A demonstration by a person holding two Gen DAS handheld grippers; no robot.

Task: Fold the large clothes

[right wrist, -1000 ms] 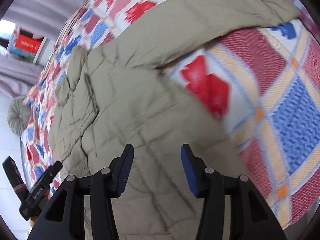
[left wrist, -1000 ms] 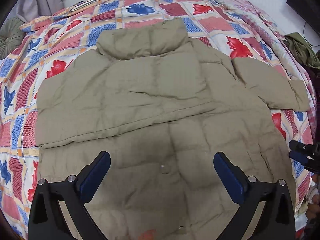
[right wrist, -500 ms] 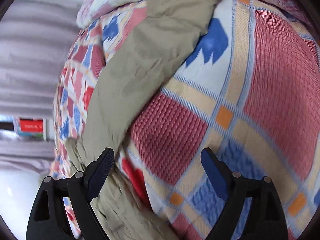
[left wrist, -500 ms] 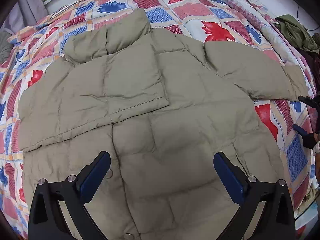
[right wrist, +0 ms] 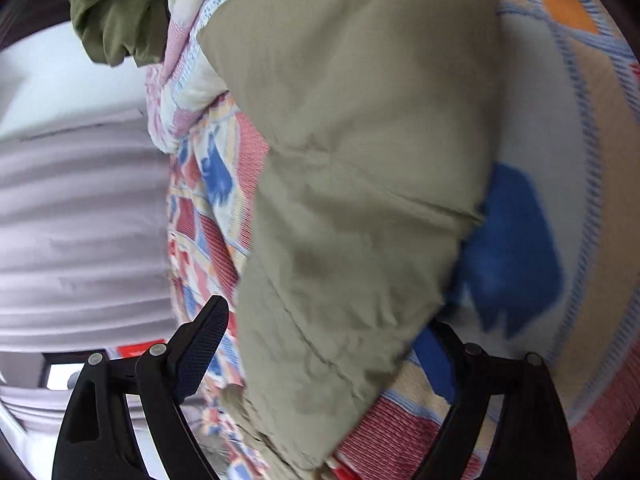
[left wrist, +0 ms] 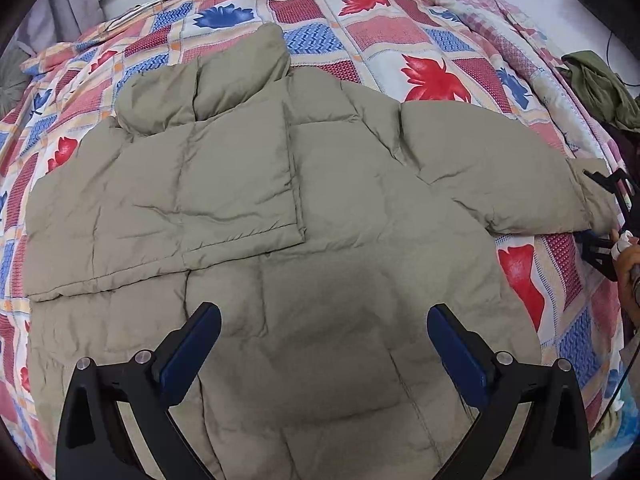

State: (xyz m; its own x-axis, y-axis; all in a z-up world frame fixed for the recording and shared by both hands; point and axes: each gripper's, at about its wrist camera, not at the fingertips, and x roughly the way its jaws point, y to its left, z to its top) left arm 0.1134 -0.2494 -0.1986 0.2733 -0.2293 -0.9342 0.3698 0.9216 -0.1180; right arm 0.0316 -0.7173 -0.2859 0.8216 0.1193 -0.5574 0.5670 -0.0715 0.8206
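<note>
Your jacket (left wrist: pixel 340 208) lies flat on the patchwork quilt (left wrist: pixel 380 28) of the bed, collar (left wrist: pixel 208 76) pointing away from you toward the far end, hem nearest your left gripper (left wrist: pixel 324 344). Its long axis runs from you up to the collar. One sleeve is already folded across the chest; the other sleeve (left wrist: pixel 500 172) sticks out sideways toward the right edge of the bed.

Your left gripper hangs above the lower body of the jacket with its jaws spread wide and nothing between them.

The left view gives you the whole garment and shows your right gripper (left wrist: pixel 612 220) at the cuff. The right view shows only that sleeve (right wrist: pixel 360 200) close up and blurred: your right gripper (right wrist: pixel 320 352) straddles the cuff end, jaws closing, with the fabric between them. You cannot tell whether the pads press it. That view also shows a green garment (right wrist: pixel 116 12) bunched beyond the quilt.
</note>
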